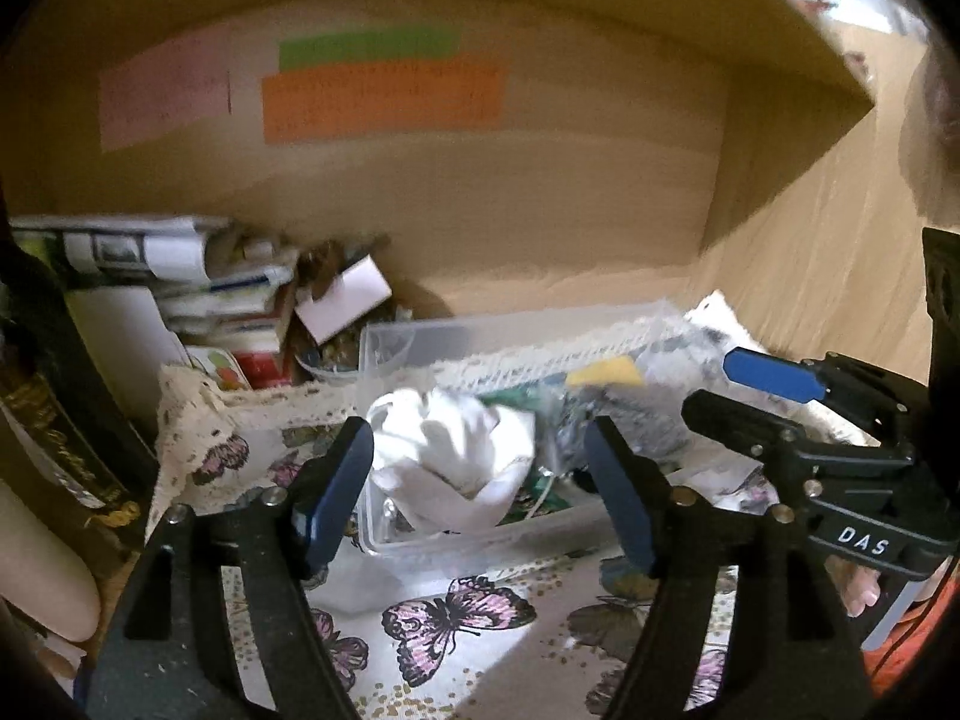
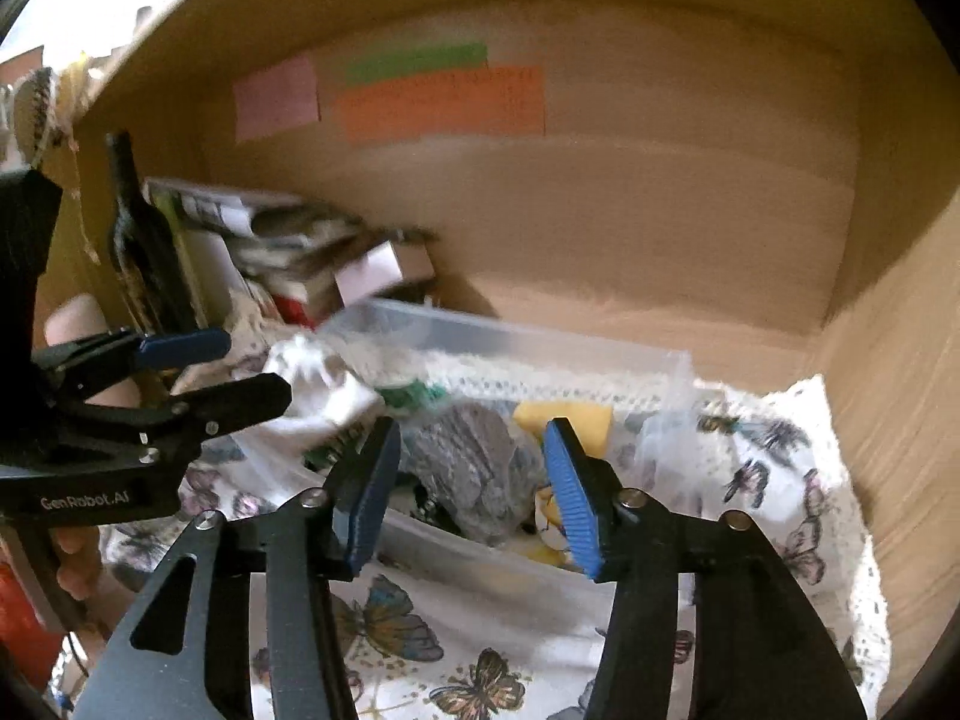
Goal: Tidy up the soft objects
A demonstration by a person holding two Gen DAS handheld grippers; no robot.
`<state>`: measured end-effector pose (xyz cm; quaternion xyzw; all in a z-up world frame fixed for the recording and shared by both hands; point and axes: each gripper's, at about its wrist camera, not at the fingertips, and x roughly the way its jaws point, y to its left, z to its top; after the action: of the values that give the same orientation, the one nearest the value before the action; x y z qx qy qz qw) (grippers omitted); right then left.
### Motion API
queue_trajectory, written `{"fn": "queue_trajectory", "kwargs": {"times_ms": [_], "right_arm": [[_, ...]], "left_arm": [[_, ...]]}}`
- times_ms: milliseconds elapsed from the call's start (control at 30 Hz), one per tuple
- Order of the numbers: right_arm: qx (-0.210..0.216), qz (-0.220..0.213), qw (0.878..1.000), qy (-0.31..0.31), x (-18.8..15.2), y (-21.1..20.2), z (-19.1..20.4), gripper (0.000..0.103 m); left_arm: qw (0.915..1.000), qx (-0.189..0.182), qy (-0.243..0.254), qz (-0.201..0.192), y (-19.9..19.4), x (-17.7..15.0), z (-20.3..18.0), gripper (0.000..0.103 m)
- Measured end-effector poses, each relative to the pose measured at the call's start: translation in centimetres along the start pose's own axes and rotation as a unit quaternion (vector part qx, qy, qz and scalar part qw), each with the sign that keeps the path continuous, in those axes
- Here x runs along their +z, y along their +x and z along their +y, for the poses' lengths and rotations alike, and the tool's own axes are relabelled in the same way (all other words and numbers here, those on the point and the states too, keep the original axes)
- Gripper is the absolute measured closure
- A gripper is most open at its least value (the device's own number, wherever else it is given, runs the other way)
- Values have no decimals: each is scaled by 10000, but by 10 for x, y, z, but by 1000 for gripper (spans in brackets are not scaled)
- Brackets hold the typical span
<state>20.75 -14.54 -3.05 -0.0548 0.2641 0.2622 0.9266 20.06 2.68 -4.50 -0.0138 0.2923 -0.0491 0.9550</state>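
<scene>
- The left gripper point(image 1: 480, 492) has its jaws apart, and nothing is pressed between the blue pads point(image 1: 333, 492); it stands just in front of a crumpled white cloth point(image 1: 456, 456).
- The right gripper point(image 2: 474, 492) also has its jaws spread, with no object clamped; a grey cloth point(image 2: 474, 468) lies beyond the gap between them.
- Both cloths lie inside a clear plastic box point(image 2: 516, 336), the white one at its left end, the grey one near the middle.
- A yellow piece point(image 2: 564, 414) lies in the same box, behind the grey cloth.
- The box stands on a butterfly-printed cloth point(image 1: 456, 612) with a lace edge.
- A pile of papers and small boxes point(image 1: 198, 294) is at the back left, near a dark bottle point(image 2: 141, 228).
- Pink, green and orange notes point(image 2: 444, 102) are stuck on the wooden back wall point(image 2: 660, 210).
</scene>
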Motion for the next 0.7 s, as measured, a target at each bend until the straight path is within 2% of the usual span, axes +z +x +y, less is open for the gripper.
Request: {"fn": "queue_trajectory", "kwargs": {"times_ms": [267,467,533,600,700], "right_arm": [[-27,-866,9962,-78,14,-61,11,42],[-43,-1441,9894,-153,17,-101,22,28],[-110,-1615,9866,-228,15,-113,26,21],[-191,-1755,9838,-299,13,-121,30,18],[-286,-1797,9829,-293,10,-127,34,16]], "left_arm": [[9966,59,66,-821,-63,10,-11,28],[9904,30,136,-1378,-105,9,-20,17],[9885,42,150,-1507,-114,7,-23,10],[9864,88,138,-1635,-122,5,-26,3],[9835,146,143,-1799,-135,1,-30,2]]}}
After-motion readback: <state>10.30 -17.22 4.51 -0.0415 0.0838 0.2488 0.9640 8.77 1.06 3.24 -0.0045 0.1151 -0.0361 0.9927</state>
